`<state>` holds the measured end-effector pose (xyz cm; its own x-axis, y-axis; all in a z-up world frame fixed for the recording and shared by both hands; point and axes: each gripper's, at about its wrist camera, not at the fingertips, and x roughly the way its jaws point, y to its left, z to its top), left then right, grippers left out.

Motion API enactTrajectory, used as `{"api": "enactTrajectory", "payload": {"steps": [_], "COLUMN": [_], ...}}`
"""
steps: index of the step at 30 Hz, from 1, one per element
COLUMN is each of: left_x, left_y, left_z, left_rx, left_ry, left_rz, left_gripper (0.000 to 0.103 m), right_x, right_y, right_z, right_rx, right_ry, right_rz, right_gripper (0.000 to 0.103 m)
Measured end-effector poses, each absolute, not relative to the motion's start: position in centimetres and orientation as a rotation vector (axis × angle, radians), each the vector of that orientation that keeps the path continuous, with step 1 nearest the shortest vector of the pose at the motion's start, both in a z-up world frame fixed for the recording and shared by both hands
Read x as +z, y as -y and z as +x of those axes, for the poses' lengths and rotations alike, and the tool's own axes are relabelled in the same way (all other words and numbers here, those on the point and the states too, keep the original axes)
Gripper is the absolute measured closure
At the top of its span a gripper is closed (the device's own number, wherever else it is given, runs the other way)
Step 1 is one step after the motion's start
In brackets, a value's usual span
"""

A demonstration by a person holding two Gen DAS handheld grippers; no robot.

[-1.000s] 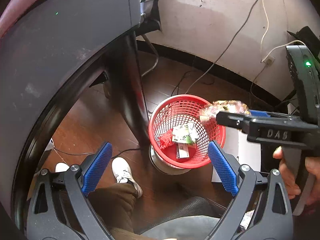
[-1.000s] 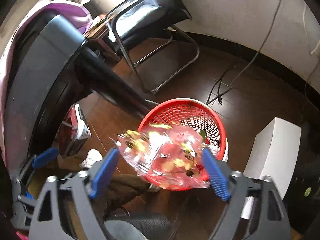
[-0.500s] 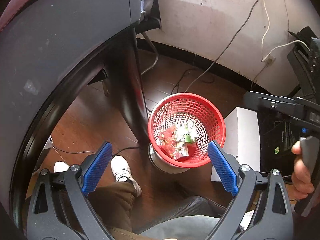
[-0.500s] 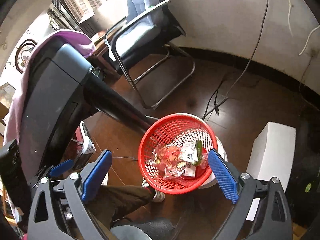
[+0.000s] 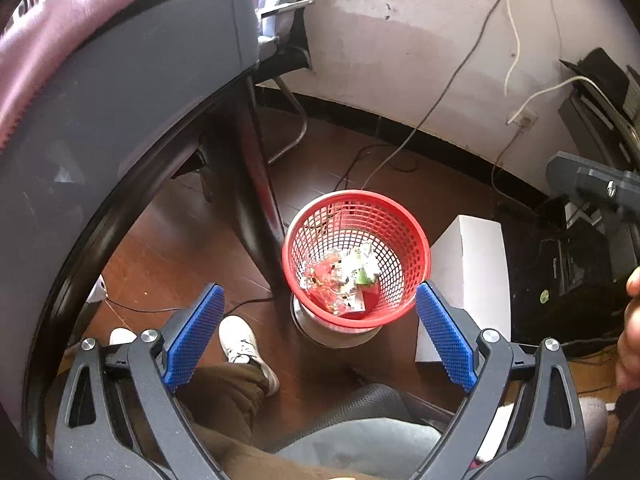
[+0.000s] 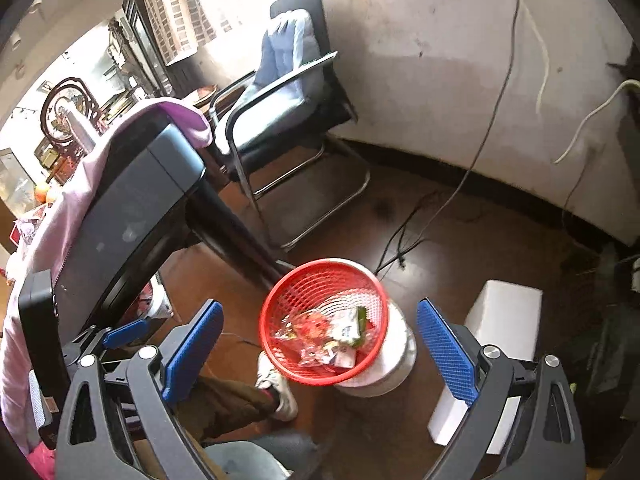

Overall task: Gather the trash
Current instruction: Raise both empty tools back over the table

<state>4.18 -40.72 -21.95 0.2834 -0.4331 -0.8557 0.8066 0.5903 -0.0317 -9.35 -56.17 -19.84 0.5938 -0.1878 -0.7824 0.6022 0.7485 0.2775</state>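
Observation:
A red mesh basket point(image 5: 412, 236) point(image 6: 280, 300) sits on a round white base on the wooden floor. Inside it lie crumpled wrappers point(image 5: 340, 276) point(image 6: 324, 332), among them a clear plastic bag with red and yellow print. My left gripper point(image 5: 318, 336) hangs open high above the basket with nothing between its blue pads. My right gripper point(image 6: 320, 348) is open and empty too, well above the basket. In the left wrist view, part of the right gripper's body and a hand show at the far right edge.
A dark table edge point(image 5: 120, 100) and its leg point(image 5: 256, 200) stand left of the basket. A white box point(image 5: 472, 264) point(image 6: 504, 320) sits on the floor to the right. A person's shoe point(image 5: 244, 344) and trouser leg are below. A chair point(image 6: 288, 96) and cables point(image 6: 404, 236) lie further back.
My right gripper let go of the clear plastic bag, which fell into the red basket. The right gripper then rose and pulled back to the right.

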Motion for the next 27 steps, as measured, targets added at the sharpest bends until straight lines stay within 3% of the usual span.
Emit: {"api": "enactTrajectory", "payload": {"steps": [15, 27], "left_x": [-13.8, -2.3], "left_y": [37.2, 23.1], "left_z": [3.4, 13.8], "left_rx": [-0.789, -0.475], "left_ry": [-0.755, -0.620], "left_rz": [0.444, 0.324], "left_gripper": [0.010, 0.008], "right_x": [-16.1, -13.6], "right_y": [55.0, 51.8], "right_z": [-13.3, -11.4], "right_rx": [-0.514, -0.443], "right_ry": [-0.743, -0.732], "right_rz": [0.519, 0.461], "right_gripper": [0.006, 0.006]}}
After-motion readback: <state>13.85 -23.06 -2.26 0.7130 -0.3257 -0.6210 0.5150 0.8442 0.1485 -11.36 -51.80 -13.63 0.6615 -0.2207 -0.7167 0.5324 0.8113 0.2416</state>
